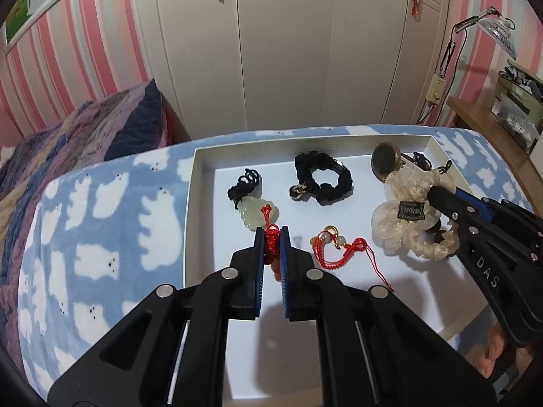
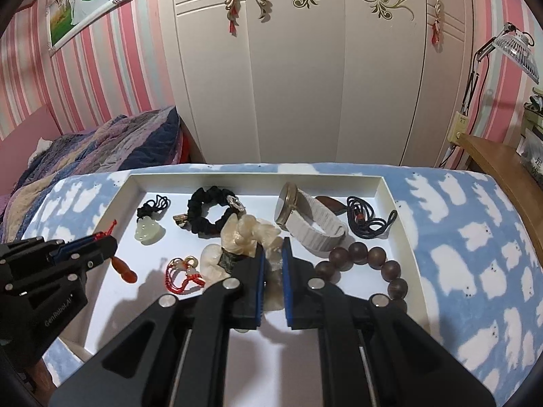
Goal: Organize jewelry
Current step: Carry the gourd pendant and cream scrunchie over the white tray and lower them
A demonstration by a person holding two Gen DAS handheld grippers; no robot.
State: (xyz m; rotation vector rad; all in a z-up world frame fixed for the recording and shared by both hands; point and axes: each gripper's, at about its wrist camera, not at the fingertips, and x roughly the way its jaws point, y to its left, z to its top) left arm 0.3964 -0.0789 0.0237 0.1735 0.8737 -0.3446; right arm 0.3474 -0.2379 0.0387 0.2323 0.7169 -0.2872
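A white tray (image 1: 200, 183) (image 2: 387, 196) lies on a blue bear-print blanket. My left gripper (image 1: 272, 234) (image 2: 108, 242) is shut on a red knotted cord (image 1: 271, 237) over the tray's near left; its orange pendant (image 2: 124, 269) hangs below the fingers. My right gripper (image 2: 273, 247) (image 1: 432, 195) is shut on a cream scrunchie (image 2: 244, 234) (image 1: 407, 217) at the tray's middle right. In the tray lie a jade pendant on black cord (image 1: 258, 212) (image 2: 147, 230), a black scrunchie (image 1: 322, 176) (image 2: 207, 213) and a red cord charm (image 1: 339, 247) (image 2: 183, 273).
A white-strapped watch (image 2: 305, 224), a black cord necklace (image 2: 366, 217) and a dark bead bracelet (image 2: 373, 261) fill the tray's right side. A quilt (image 2: 101, 149) lies at the left, a wardrobe (image 2: 322, 84) behind, a wooden desk (image 2: 502, 162) and a lamp (image 2: 516, 47) at the right.
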